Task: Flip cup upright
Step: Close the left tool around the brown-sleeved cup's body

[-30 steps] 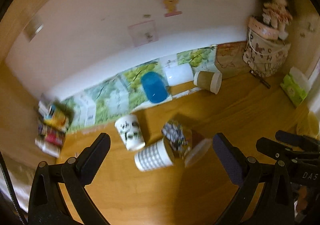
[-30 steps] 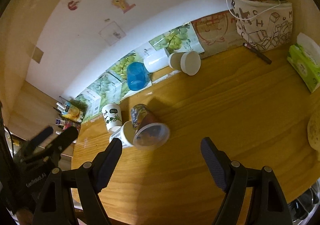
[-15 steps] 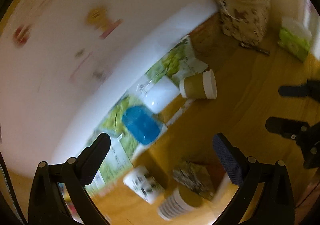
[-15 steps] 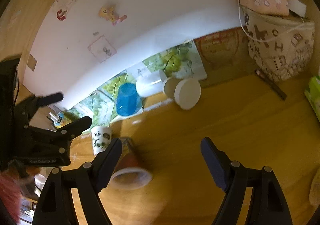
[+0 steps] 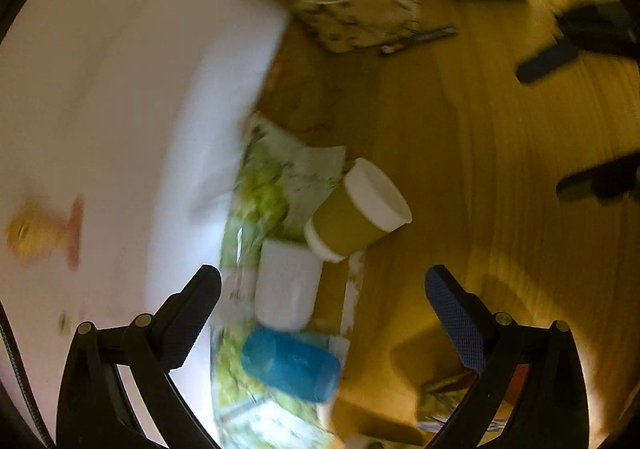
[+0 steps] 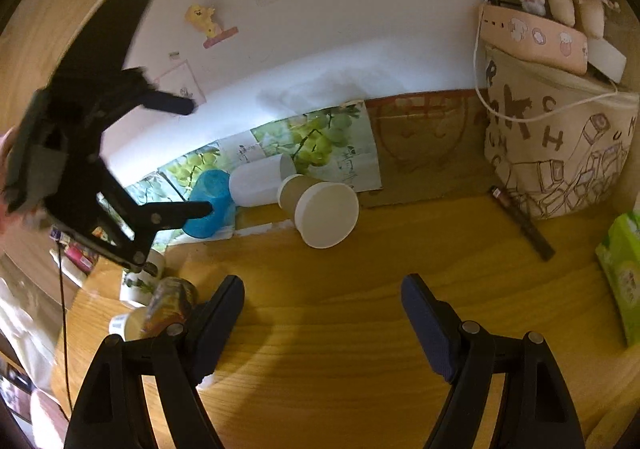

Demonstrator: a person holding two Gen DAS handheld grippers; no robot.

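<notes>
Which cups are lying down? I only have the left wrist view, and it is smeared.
Observer: In the right wrist view, the brown paper cup with a white lid lies on its side, lid end toward the camera.
Operator: What is outside my frame?
Observer: A white mug with a green print appears to stand upright at the far left.
Operator: And the other claw?
Observer: The right claw is open and empty, short of the brown cup.
</notes>
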